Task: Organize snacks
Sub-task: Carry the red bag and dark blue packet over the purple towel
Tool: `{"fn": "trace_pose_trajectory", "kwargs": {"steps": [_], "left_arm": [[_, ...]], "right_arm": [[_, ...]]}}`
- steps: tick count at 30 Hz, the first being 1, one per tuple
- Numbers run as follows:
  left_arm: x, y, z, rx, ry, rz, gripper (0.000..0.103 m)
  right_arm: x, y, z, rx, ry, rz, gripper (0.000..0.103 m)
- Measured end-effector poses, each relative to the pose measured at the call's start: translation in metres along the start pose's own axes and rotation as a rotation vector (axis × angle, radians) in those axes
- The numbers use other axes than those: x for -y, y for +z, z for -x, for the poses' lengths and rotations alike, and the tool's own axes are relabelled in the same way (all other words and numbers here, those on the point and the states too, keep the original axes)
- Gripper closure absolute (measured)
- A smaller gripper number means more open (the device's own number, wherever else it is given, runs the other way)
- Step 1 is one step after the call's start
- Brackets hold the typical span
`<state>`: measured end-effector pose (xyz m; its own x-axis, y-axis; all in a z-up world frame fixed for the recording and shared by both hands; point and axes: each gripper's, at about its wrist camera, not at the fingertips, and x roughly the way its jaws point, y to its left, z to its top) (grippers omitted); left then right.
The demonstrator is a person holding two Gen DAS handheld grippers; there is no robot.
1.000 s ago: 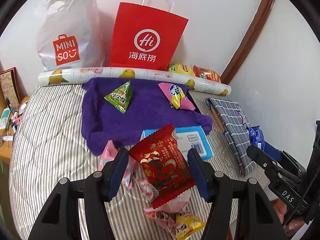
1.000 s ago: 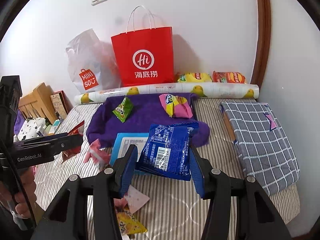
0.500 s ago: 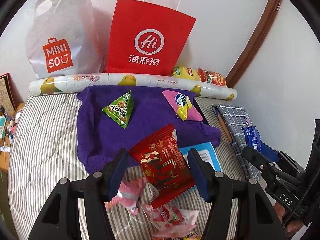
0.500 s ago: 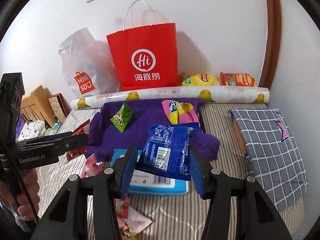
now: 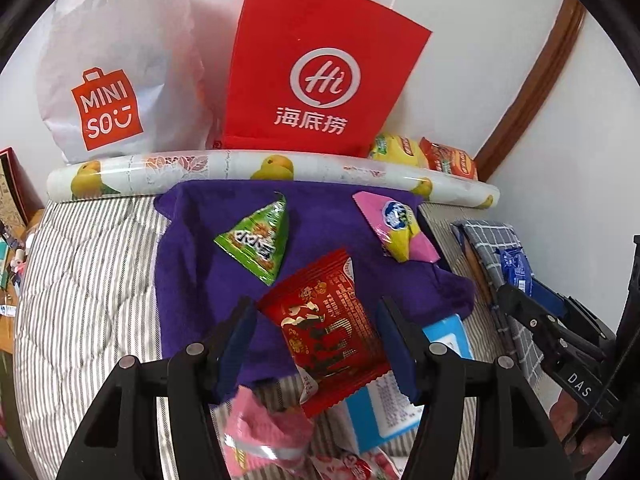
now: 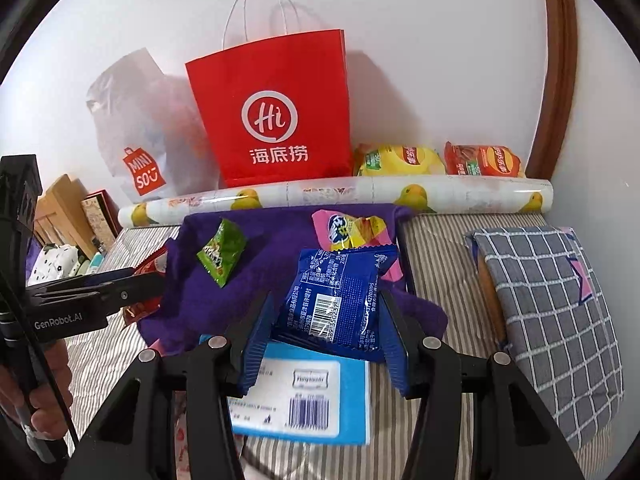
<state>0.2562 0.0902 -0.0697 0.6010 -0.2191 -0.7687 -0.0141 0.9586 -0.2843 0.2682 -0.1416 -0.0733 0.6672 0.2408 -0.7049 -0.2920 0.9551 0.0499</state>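
My left gripper (image 5: pixel 316 332) is shut on a red snack packet (image 5: pixel 328 336) and hangs over the near edge of a purple cloth (image 5: pixel 192 260). My right gripper (image 6: pixel 326 320) is shut on a blue snack packet (image 6: pixel 336 300), above a light blue box (image 6: pixel 300 400) at the cloth's near right corner. On the cloth lie a green triangular packet (image 5: pixel 256 244) and a pink and yellow packet (image 5: pixel 396 228). Pink packets (image 5: pixel 264 436) lie on the striped cover below the left gripper. Each gripper shows at the edge of the other's view.
A red paper bag (image 6: pixel 276 112) and a white Miniso bag (image 5: pixel 108 80) stand against the wall behind a rolled printed sheet (image 6: pixel 340 196). Yellow (image 6: pixel 396 160) and red (image 6: pixel 480 160) chip bags lie at the back right. A grey checked cloth (image 6: pixel 552 300) lies on the right.
Both grippers have moved forward toward the purple cloth and the bags, each still holding its packet. The loose packets and the blue box have slid lower in the views.
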Motion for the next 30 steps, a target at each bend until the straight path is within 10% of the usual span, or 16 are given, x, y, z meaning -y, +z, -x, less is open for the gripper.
{"fn": "trace_pose_trajectory", "kwargs": {"steps": [30], "left_arm": [[-0.045,0.010,-0.072,-0.105,0.055,0.069,0.043]], "right_arm": [[0.017,0.001,-0.112,-0.176,-0.011,0.009,0.052]]}}
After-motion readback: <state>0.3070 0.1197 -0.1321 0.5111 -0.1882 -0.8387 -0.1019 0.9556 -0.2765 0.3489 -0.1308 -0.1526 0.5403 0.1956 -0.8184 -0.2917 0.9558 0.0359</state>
